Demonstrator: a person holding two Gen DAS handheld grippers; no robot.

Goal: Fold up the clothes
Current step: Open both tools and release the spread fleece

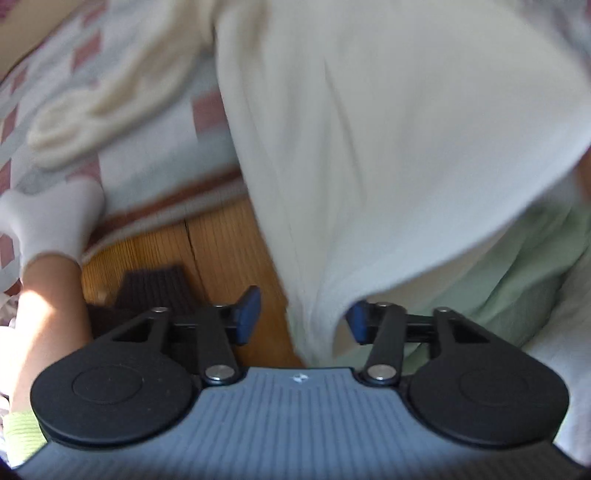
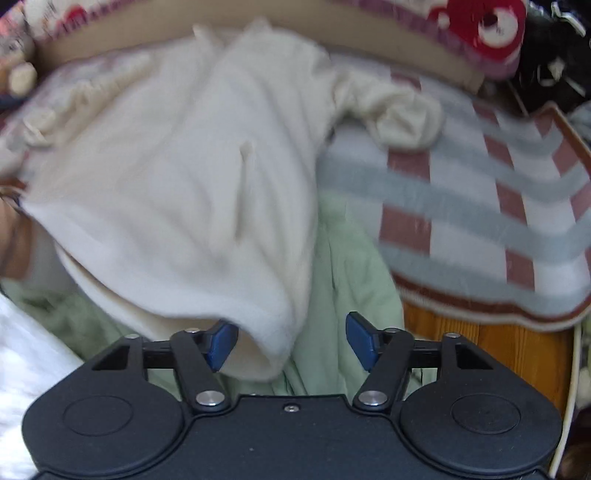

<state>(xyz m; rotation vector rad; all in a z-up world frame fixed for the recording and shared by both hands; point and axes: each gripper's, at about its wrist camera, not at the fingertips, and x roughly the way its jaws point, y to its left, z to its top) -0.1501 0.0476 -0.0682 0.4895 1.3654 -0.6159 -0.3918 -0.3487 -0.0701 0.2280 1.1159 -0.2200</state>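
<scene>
A cream white sweater [image 1: 388, 147] lies half on the striped blanket and hangs toward me; it also shows in the right wrist view [image 2: 177, 192]. Its hem corner droops between the blue pads of my left gripper [image 1: 301, 319], whose jaws stand wide apart. In the right wrist view the other hem corner hangs between the pads of my right gripper [image 2: 291, 341], also wide apart. Neither pair of pads presses the cloth. One bunched sleeve [image 1: 92, 122] lies on the blanket, and the other sleeve [image 2: 402, 118] is bunched at the right. Both views are motion blurred.
A blanket [image 2: 480, 206] with grey and red-brown stripes covers the surface over a wooden floor [image 1: 221, 251]. Pale green cloth [image 2: 347, 288] lies below the sweater. A person's leg in a white sock [image 1: 51, 221] is at left. Red patterned fabric [image 2: 491, 29] lies at the far back.
</scene>
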